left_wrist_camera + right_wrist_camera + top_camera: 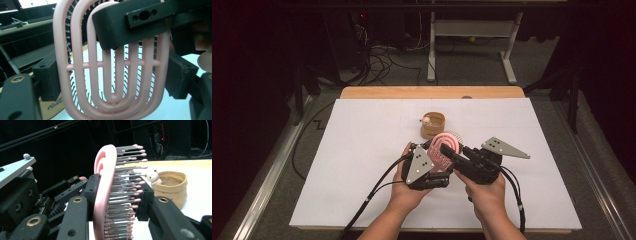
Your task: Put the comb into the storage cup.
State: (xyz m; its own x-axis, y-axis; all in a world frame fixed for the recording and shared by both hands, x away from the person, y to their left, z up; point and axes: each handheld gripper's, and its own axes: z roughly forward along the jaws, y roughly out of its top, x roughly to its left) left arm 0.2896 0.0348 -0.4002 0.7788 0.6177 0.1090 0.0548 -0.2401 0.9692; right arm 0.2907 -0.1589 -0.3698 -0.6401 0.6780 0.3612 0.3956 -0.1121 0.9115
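Pink hairbrush [110,67] hard against the lens in the left gripper view, ribbed back filling the space between the black jaws, one jaw of the other tool laid across its upper part. Held upright above the white table [362,150], just in front of the small tan pot [433,124] with the little bear figure on its rim, not touching it. Long axis close to vertical; bristles [127,185] pointing toward the pot, ribbed back toward the person.

Left gripper [424,167] seemingly clenched across the brush's width, a jaw against each long edge. Right gripper [117,195] clamped front to back, one jaw on the ribbed back, the other on the bristle side. Both tools therefore grasping the same brush, meeting just short of the pot, the right slightly nearer to it.

Probably a handover in mid-air. Deciding relation: pot straight ahead of the bristle face, so any move toward it likely needs only one grasp kept and the long axis tipped or lowered.
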